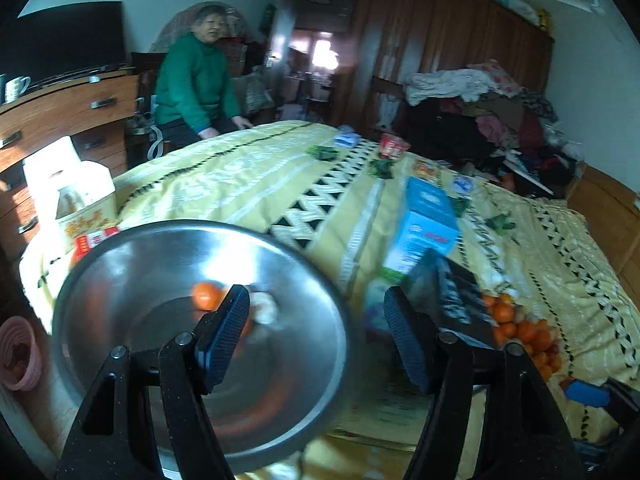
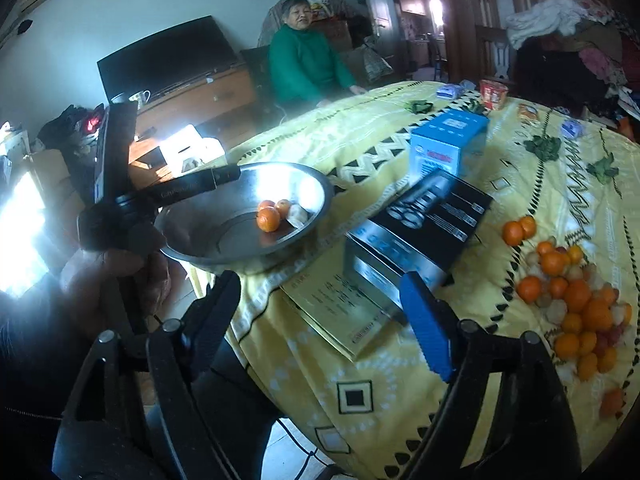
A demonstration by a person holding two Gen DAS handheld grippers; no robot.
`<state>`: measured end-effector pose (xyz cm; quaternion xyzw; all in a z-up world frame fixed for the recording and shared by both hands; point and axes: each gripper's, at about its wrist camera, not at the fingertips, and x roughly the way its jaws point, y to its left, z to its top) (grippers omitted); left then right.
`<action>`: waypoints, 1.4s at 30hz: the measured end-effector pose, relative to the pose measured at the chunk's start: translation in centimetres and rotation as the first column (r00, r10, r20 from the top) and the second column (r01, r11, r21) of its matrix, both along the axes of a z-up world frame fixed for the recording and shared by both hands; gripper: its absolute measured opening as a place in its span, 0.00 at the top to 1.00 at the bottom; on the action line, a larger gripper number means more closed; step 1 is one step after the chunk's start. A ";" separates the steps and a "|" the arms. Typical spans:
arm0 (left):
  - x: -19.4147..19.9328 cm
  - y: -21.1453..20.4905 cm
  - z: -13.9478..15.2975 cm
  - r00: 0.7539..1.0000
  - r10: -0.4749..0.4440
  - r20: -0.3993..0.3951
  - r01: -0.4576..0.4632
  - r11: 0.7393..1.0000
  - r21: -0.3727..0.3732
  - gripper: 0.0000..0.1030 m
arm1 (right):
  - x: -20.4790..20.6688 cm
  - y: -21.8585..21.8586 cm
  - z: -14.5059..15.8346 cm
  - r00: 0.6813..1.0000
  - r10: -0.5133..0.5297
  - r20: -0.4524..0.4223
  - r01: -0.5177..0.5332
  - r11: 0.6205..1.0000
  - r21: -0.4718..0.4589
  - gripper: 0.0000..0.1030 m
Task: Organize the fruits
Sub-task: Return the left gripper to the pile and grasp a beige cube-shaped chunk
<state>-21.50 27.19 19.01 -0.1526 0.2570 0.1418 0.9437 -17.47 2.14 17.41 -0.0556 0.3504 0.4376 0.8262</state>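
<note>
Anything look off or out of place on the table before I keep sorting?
Yes: the metal bowl overhangs the table edge, near the left gripper. The black box lies tilted across a booklet. Most of the fruit pile lies loose on the cloth.

Left claw finger (image 1: 222,332) hid part of the bowl's fruit (image 1: 206,296); motion blur smeared it. Fruit pile (image 2: 576,304) ran off frame.

Metal bowl (image 2: 224,240) on table (image 2: 400,380) at near-left edge, holding three oranges (image 2: 269,219) and one pale fruit (image 2: 298,215). Dark box (image 2: 416,236) just right of bowl. Carton (image 2: 448,146) behind dark box. Fruit pile (image 2: 576,300) well right of bowl, past dark box.
</note>
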 end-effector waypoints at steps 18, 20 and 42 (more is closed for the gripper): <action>17.3 -24.3 -9.6 0.798 -0.544 -0.262 0.511 0.839 -0.187 0.64 | 3.5 -19.8 -6.5 0.885 -0.415 -0.212 0.417 0.908 -0.040 0.31; 19.0 -25.3 -11.1 0.794 -0.539 -0.282 0.500 0.842 -0.204 0.64 | 3.9 -21.2 -7.3 0.873 -0.430 -0.232 0.433 0.901 -0.040 0.31; 25.4 -28.4 -15.6 0.810 -0.468 -0.352 0.414 0.883 -0.220 0.80 | 6.2 -25.2 -10.6 0.852 -0.425 -0.306 0.437 0.899 -0.033 0.34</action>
